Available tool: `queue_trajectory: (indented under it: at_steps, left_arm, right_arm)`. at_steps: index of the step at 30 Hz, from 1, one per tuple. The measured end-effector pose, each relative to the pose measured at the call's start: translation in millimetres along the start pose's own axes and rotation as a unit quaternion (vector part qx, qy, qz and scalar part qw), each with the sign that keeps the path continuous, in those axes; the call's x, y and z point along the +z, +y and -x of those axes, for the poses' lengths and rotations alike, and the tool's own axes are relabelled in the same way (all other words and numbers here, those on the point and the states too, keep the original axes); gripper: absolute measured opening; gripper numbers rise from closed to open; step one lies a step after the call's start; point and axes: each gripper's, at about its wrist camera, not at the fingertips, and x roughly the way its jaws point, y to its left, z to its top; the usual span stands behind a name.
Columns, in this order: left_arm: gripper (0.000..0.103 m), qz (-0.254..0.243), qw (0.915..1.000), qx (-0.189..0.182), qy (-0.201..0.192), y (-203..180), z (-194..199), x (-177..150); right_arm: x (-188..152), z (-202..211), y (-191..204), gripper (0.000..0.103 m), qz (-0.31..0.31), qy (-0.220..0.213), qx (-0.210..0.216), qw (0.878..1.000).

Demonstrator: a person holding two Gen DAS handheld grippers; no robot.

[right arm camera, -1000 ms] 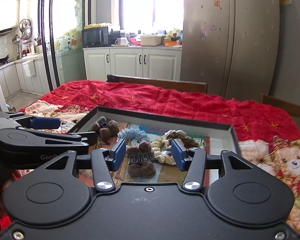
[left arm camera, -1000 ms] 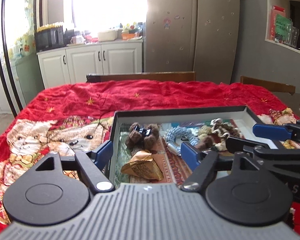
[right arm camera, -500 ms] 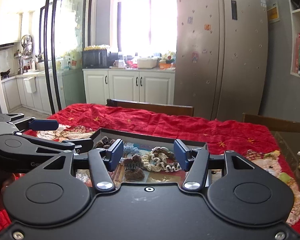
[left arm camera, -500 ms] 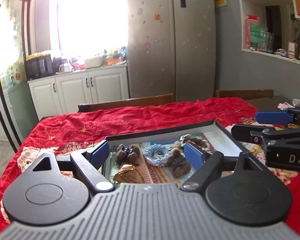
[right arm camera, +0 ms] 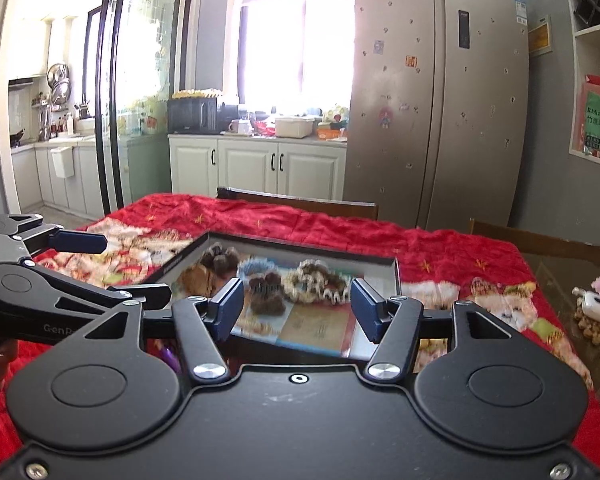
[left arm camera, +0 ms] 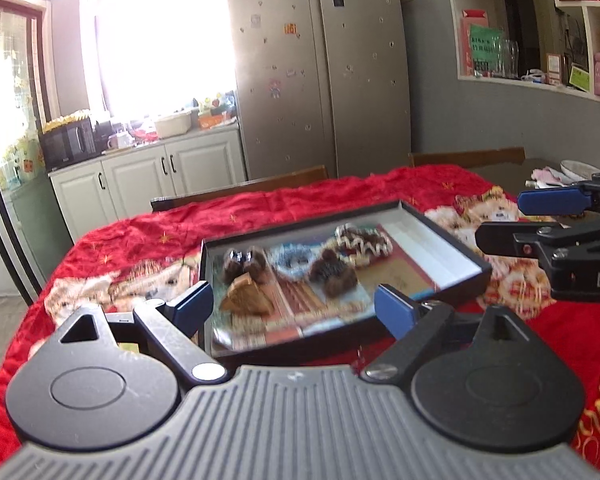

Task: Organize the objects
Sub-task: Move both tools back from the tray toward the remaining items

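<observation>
Now left claw (left arm camera: 294, 304) and right claw (right arm camera: 296, 308) both opening, empty, above tray (left arm camera: 448, 236).

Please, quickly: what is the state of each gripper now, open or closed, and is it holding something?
Left gripper: jaws opening, nothing between them, holding nothing.
Right gripper: jaws opening, nothing gripped; the tray lies beyond.
</observation>
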Motion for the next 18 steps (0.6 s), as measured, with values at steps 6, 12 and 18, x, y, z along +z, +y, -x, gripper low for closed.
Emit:
queue_trajectory:
  at_steps: [6, 12, 18]
  left_arm:
    - [0.093, 0.004, 0.9999, -0.014, 0.009, -2, -3, -20]
    - [0.093, 0.004, 0.9994, -0.027, 0.020, -10, -8, -39]
    - [0.093, -0.009, 0.9977, -0.051, 0.044, -21, -20, -61]
  right_arm:
    - [-29, -1, 1, 0.057, 0.002, 0.014, 0.005, 1.000]
    - [-48, -6, -3, 0.058, 0.002, 0.018, -0.013, 1.000]
    - [-68, -17, -15, 0.059, -0.014, 0.030, -0.021, 0.999]
